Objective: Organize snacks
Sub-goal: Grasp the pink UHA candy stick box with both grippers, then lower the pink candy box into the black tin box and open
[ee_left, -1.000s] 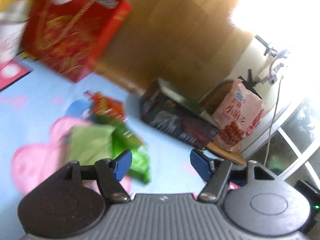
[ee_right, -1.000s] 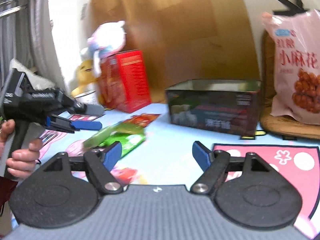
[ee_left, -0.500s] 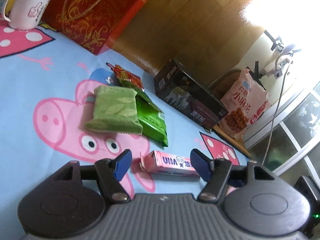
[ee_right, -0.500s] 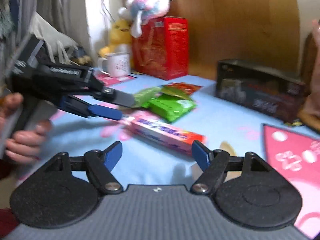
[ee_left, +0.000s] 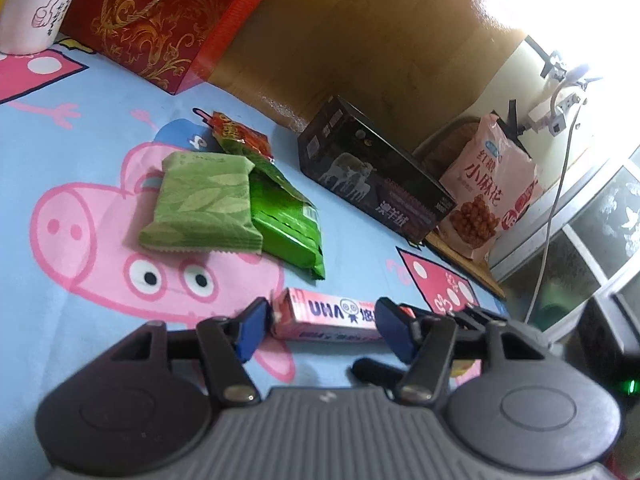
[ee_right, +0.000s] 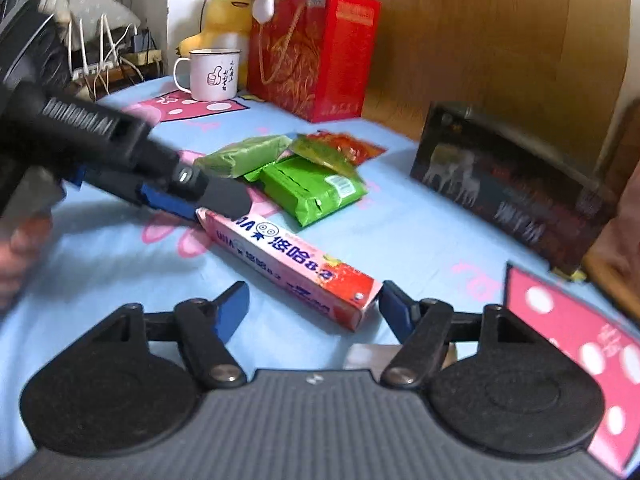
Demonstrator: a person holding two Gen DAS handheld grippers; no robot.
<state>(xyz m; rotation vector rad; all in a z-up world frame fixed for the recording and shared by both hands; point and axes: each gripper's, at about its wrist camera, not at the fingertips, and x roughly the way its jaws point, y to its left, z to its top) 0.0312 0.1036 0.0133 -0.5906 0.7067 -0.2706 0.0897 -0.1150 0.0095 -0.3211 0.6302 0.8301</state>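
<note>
A long pink candy box (ee_left: 328,314) (ee_right: 292,264) lies on the blue cartoon cloth. My left gripper (ee_left: 320,330) is open, its jaws either side of the box's one end; it also shows in the right wrist view (ee_right: 200,204). My right gripper (ee_right: 314,308) is open, just short of the box's red end. Behind lie a pale green packet (ee_left: 202,204) (ee_right: 244,154), a bright green packet (ee_left: 288,228) (ee_right: 312,190) and a small red-green packet (ee_left: 240,136) (ee_right: 340,148). An open dark box (ee_left: 372,184) (ee_right: 516,184) stands beyond.
A red gift bag (ee_left: 168,12) (ee_right: 312,48) and a white mug (ee_left: 34,12) (ee_right: 212,74) stand at the far left. Plush toys (ee_right: 228,16) sit behind them. A pink snack bag (ee_left: 490,196) leans at the right beside the dark box. A wooden board (ee_right: 500,32) backs the cloth.
Both grippers have dropped closer to the pink candy box. My left gripper's jaws now flank its end; my right gripper has come up to its other end.
</note>
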